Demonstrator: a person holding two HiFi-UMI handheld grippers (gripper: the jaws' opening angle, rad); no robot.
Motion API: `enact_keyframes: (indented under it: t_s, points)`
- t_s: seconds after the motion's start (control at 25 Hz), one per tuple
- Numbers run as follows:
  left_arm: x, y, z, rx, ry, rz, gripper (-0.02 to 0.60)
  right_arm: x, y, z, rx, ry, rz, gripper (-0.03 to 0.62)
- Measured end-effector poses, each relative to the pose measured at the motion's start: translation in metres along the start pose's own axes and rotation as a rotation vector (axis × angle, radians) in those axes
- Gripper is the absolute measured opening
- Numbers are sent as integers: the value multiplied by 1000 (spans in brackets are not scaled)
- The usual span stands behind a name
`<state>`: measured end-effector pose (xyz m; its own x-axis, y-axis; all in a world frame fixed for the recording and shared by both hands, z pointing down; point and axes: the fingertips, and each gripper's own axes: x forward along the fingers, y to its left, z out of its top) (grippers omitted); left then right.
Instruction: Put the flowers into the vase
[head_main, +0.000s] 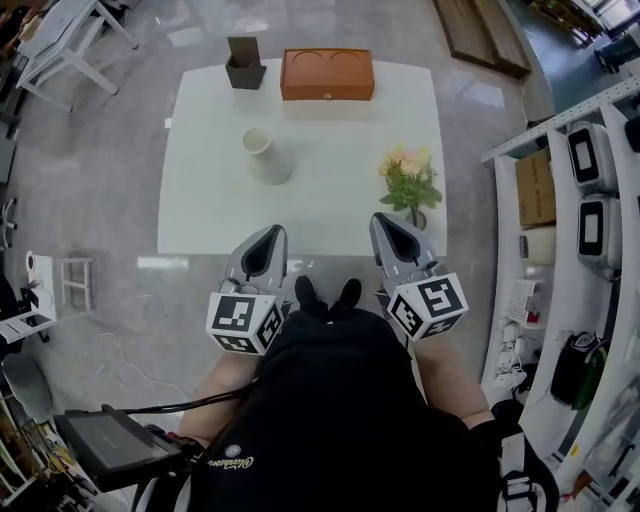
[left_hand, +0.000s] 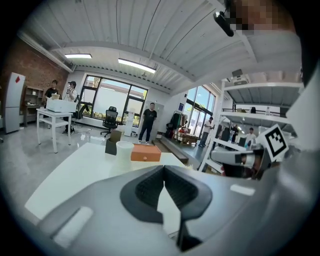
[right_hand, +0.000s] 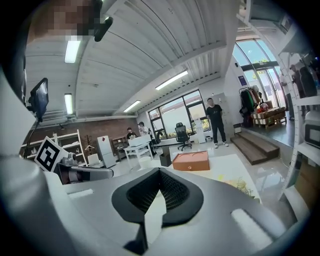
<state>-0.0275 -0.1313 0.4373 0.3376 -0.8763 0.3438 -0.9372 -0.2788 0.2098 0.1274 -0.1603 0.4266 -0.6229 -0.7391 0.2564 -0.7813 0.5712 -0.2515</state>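
Orange box (head_main: 327, 74) at the white table's (head_main: 330, 210) far edge; dark brown holder (head_main: 244, 64) beside it, toward the far-left corner.

On my white square desk (head_main: 200, 200), the dark brown square holder (head_main: 244, 64) and the orange rectangular box (head_main: 327, 74) stand side by side along the far edge, holder on the left. The cream tapered vase (head_main: 266, 155) sits nearer me, left of centre. The bunch of pink and yellow flowers (head_main: 408, 178) stands at the near right corner, just beyond my right gripper (head_main: 385, 220). My left gripper (head_main: 270, 233) is at the near edge.
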Motion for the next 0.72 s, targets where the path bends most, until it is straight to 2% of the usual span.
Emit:
enact_keyframes:
  t_s: [0.16,0.44,0.6,0.72]
  points:
    - [21,-12,-15,-6,49,-37,6,-6,-29,-21,25,49,-60,0]
    - [46,-27,-26,-3,93,-76,6,-9,-81,-59,-8,175,-161,0]
    - [49,-34,-26,-10,103,-96,6,-12,-120,-100,-32,361,-260,0]
    - [52,-37,-26,-11,104,-105,6,-9,-151,-138,-37,525,-293,2]
